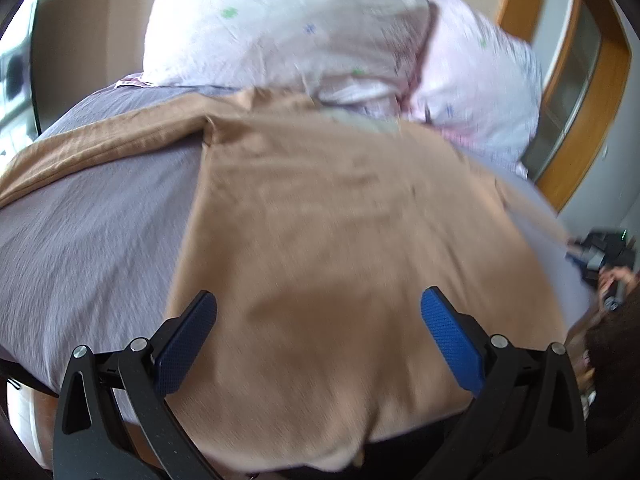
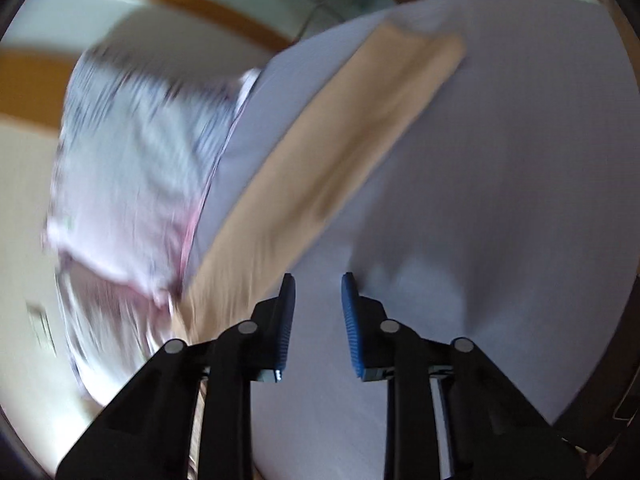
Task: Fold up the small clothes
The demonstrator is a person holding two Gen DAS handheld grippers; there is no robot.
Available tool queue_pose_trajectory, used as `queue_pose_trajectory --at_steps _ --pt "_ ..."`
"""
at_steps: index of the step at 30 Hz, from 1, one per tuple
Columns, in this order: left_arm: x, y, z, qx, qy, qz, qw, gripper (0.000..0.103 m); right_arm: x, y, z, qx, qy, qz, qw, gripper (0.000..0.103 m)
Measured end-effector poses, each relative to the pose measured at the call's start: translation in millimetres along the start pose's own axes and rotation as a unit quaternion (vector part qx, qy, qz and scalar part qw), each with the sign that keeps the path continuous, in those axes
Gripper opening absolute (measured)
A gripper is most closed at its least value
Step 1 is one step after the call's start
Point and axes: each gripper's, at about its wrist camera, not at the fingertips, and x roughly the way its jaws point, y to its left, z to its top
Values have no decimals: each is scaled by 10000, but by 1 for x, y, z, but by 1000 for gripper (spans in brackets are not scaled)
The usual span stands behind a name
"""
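A tan garment (image 1: 328, 220) lies spread flat on the lilac bed sheet (image 1: 88, 236), one sleeve stretched out to the left. My left gripper (image 1: 318, 308) is open wide and empty, hovering over the garment's near hem. In the blurred right wrist view the same garment (image 2: 320, 168) runs as a long tan strip to the upper right. My right gripper (image 2: 318, 286) is open with a narrow gap and empty, over bare sheet (image 2: 500, 200) just right of the garment's edge.
A white and pink floral duvet (image 1: 304, 28) is bunched at the far side of the bed; it also shows in the right wrist view (image 2: 132, 168) at the left. A wooden door frame (image 1: 588, 116) stands to the right. The other gripper and hand (image 1: 608, 268) show at the right edge.
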Motion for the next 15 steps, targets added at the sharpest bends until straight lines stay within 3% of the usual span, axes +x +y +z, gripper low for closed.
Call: queue_pose_trajectory --at_steps 6,7,8,11,13,15 --pt "-2 34 25 -268 -255 454 9983 102 9 -19 32 806 -166 316 9961 24" --pt "-4 42 28 -336 -300 517 9976 102 10 -18 36 732 -247 173 9969 14" --pt "-6 50 29 -399 -350 561 9970 102 11 -15 42 535 -327 -140 9979 6" --pt "-16 78 37 -627 -527 743 9939 102 10 18 37 -200 -574 -635 9961 4" --pt "-25 98 41 -791 -646 922 9905 102 11 60 22 -956 -680 -535 9916 4" --pt "-31 119 46 -1058 -749 1029 9862 102 18 128 -15 -2036 -607 -271 9768 4"
